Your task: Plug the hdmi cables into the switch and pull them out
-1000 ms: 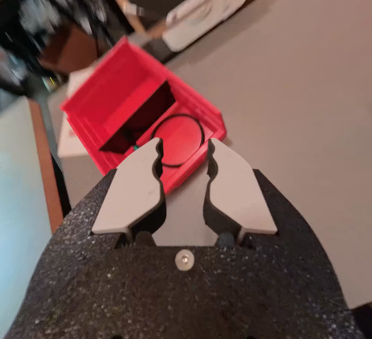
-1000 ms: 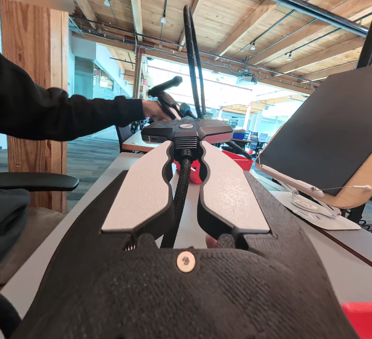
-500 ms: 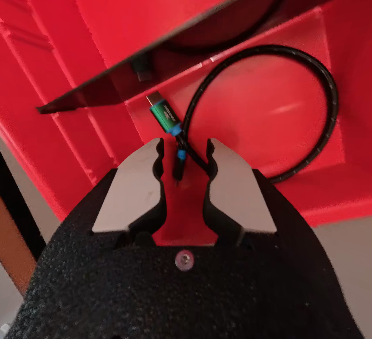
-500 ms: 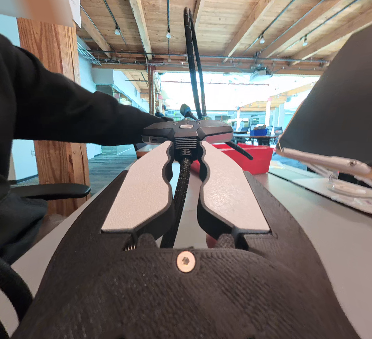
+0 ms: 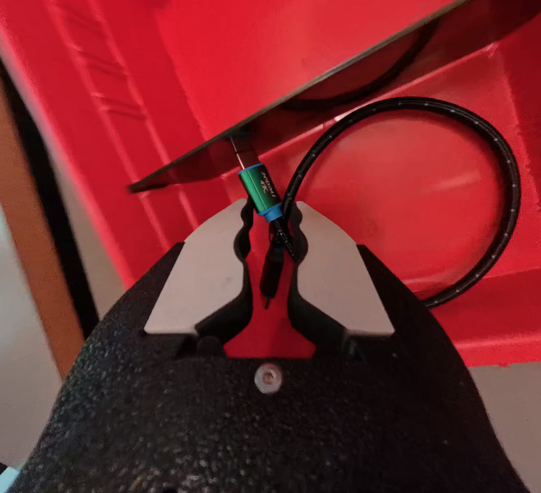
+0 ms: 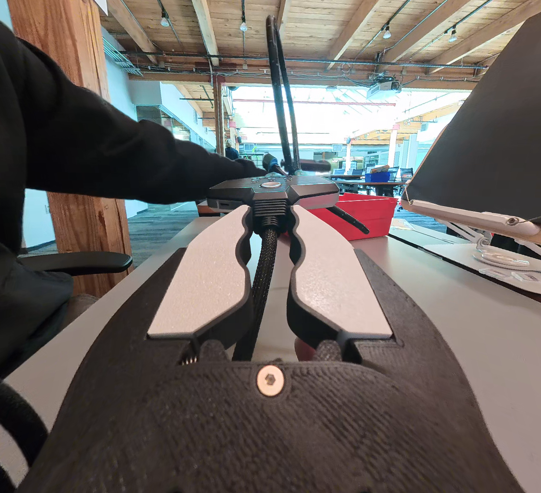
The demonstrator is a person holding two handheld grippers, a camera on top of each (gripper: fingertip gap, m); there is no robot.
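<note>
My left tongs [image 5: 270, 209] reach into the red bin [image 5: 366, 25], jaws narrowed around the black braided HDMI cable [image 5: 494, 192] just behind its green plug [image 5: 259, 190]; whether they actually pinch the cable I cannot tell. The plug's metal tip touches the dark divider panel [image 5: 380, 69] that crosses the bin. The cable loops round over the bin floor to the right.

My right tongs [image 6: 270, 216] are clamped on the ribbed strain relief of the switch [image 6: 273, 190], whose braided lead runs back between the fingers. The switch sits above the counter [image 6: 439, 318]. Two black cables [image 6: 281, 92] rise from its far side. A black sleeve [image 6: 117, 151] extends towards the bin.
</note>
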